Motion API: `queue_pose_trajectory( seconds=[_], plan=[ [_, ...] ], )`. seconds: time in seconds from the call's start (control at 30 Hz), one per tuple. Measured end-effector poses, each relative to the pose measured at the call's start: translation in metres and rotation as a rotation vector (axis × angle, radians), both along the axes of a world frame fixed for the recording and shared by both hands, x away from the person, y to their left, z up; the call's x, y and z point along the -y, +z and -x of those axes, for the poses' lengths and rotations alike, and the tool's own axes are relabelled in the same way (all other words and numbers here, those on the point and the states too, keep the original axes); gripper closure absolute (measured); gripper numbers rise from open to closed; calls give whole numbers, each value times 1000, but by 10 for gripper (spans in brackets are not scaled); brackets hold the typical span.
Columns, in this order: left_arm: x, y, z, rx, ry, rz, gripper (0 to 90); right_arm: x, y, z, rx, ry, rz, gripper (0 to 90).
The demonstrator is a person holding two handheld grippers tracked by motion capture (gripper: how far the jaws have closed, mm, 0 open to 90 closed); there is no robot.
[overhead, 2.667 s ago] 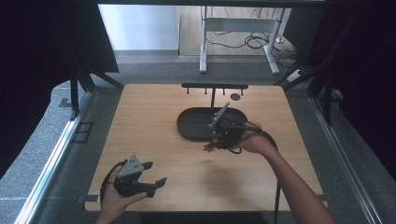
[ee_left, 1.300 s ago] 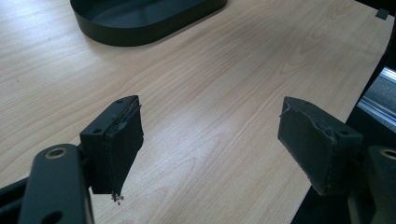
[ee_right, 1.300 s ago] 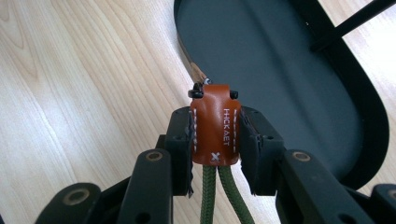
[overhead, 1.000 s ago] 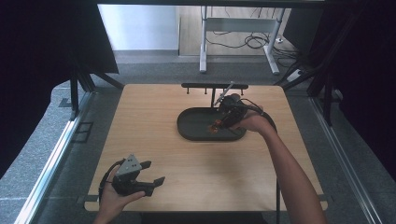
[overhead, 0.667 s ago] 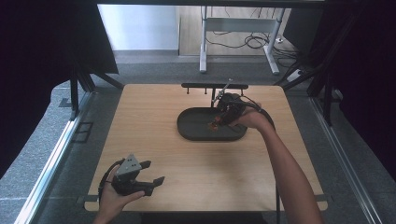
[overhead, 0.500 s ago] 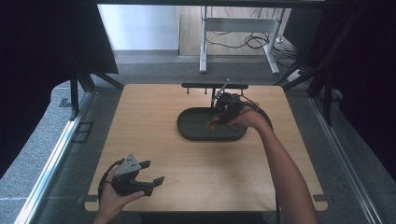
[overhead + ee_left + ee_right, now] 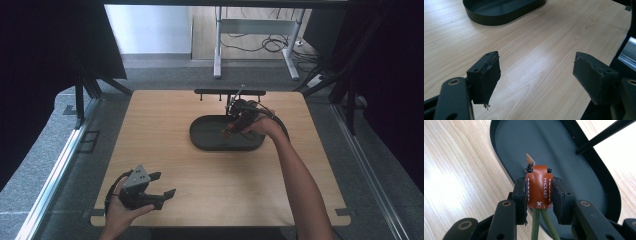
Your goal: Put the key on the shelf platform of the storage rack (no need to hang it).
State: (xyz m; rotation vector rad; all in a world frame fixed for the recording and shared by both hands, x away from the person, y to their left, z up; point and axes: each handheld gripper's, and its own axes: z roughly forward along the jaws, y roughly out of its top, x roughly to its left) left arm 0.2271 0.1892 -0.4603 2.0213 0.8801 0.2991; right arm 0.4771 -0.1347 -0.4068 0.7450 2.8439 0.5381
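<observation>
Right gripper (image 7: 539,195), over the dark oval tray (image 7: 506,142), clamps a brown leather tag (image 7: 539,188) on green cord (image 7: 541,225); whether the tag's tip touches the tray floor is unclear. Left gripper (image 7: 536,75) rests near the table (image 7: 165,130) front edge, jaws apart, holding nothing.

Pale blond wood on the worktop (image 7: 165,150), with fine darker grain lines and a soft white glare patch. Dark charcoal, matt and plain, on the oval tray (image 7: 574,177). Orange-brown on the leather tab (image 7: 538,187), edged with white stitching, lettered in white, marked with a small white cross. Olive green, finely woven, on the twin cords (image 7: 541,225) below the tab. Black throughout on the right tongs (image 7: 539,192) and the left tongs (image 7: 536,75), pads dull black, frayed. Grey on the three-cornered plate (image 7: 137,176). Speckled grey on the floor (image 7: 40,165).
</observation>
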Motion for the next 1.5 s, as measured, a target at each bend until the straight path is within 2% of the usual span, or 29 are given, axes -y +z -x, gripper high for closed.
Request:
queue_pose_trajectory(
  seconds=[0.17, 0.3, 0.53, 0.87, 1.07, 1.17, 1.23, 1.27, 1.5],
  plan=[
    [1, -1, -1, -3, -4, -4, 222, 2, -4, -2, -1, -18, -5, 666],
    [2, 0, 0, 0, -6, -4, 222, 2, -10, -5, 5, -11, 0, 665],
    [0, 0, 0, -1, -5, -5, 222, -1, -27, -8, -17, -29, 15, 664],
    [-1, 1, 0, 2, -1, -2, 222, -3, -43, -14, 11, -26, 65, 661],
    [-1, 0, 0, 1, -1, -3, 222, 0, -51, -15, 12, -33, 74, 652],
    [-1, 0, 0, 1, -1, -5, 222, 0, -53, -15, 16, -43, 82, 648],
    [-1, 0, 0, 0, 1, -3, 222, 0, -54, -15, 15, -45, 78, 606],
    [-1, 0, 0, 0, 2, -3, 222, 0, -54, -15, 11, -49, 69, 565],
    [-1, 0, 0, 1, -2, -5, 222, 2, -47, -9, 23, -63, 38, 520]
  ],
)
